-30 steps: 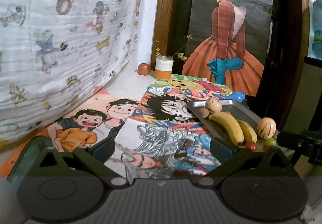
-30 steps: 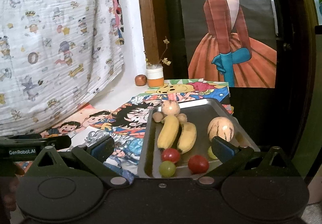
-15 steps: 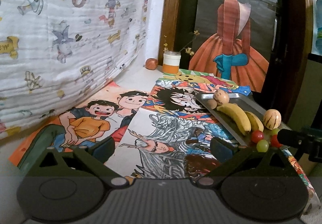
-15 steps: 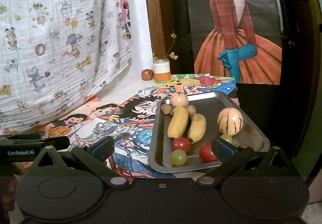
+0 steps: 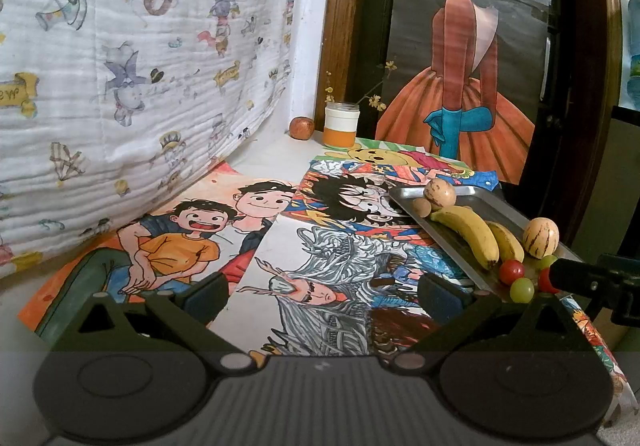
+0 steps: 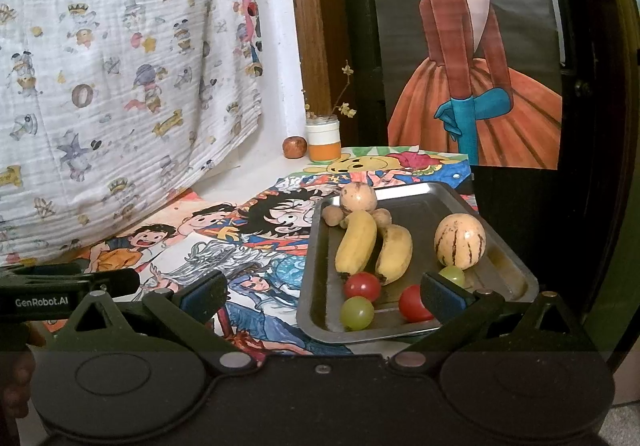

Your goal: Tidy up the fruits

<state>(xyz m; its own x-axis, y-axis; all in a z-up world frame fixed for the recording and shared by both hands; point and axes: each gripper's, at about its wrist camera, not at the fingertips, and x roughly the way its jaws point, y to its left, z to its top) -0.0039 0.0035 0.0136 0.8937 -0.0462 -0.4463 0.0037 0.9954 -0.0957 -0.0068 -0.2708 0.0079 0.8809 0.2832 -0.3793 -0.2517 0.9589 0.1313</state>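
Left wrist view: the left hand-held gripper (image 5: pixel 324 292) hovers with fingers apart and empty over the drawings (image 5: pixel 320 246) covering the surface; the metal tray (image 5: pixel 492 201) of fruit sits at the surface's right edge.

Right wrist view: the right hand-held gripper (image 6: pixel 324 292), fingers apart and empty, faces the tray (image 6: pixel 508 258) holding two bananas (image 6: pixel 356 242), a striped melon (image 6: pixel 460 242), tomatoes (image 6: pixel 362 286) and grapes (image 6: pixel 357 313).
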